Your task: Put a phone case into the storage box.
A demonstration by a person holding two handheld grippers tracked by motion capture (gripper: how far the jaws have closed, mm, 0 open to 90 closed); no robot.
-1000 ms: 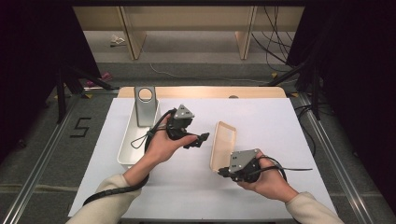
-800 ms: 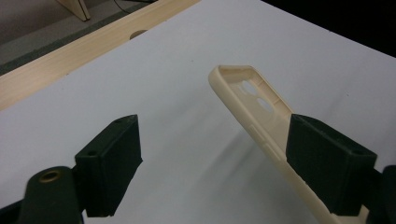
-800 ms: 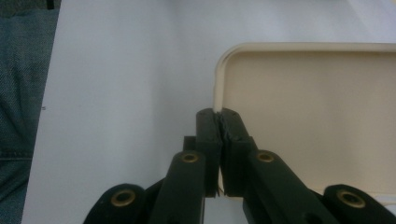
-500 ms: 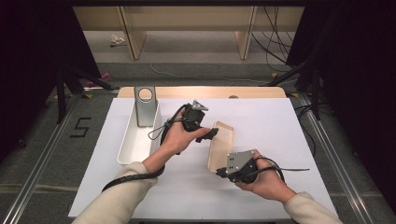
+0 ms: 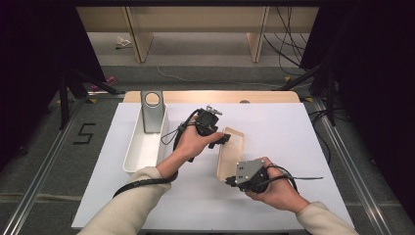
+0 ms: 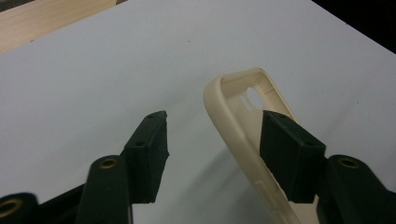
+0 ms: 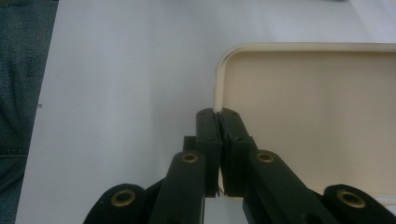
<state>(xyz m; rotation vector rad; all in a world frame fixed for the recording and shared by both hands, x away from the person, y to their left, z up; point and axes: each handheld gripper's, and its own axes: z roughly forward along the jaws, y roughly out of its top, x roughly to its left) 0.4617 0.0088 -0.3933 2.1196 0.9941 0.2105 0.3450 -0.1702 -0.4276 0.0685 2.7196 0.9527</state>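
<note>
Cream plastic is what we have in hand: a phone case lies near the middle of the white table, its hollow side up and its long axis running near to far. We pinch its near left edge in the right gripper, whose jaws are pressed together on the thin rim; the right gripper view shows the rim running straight into the closed pads. Our left gripper comes in from the left at the far end of the case. Its jaws have just been closing and stand about half apart, with the case's left wall between them: the right pad sits inside the hollow against that wall, while the left pad is apart from it over bare table, so there is no grip there yet. To the left, well apart from the case, a long white tray lies on the table with a grey metal stand at its far end
</note>
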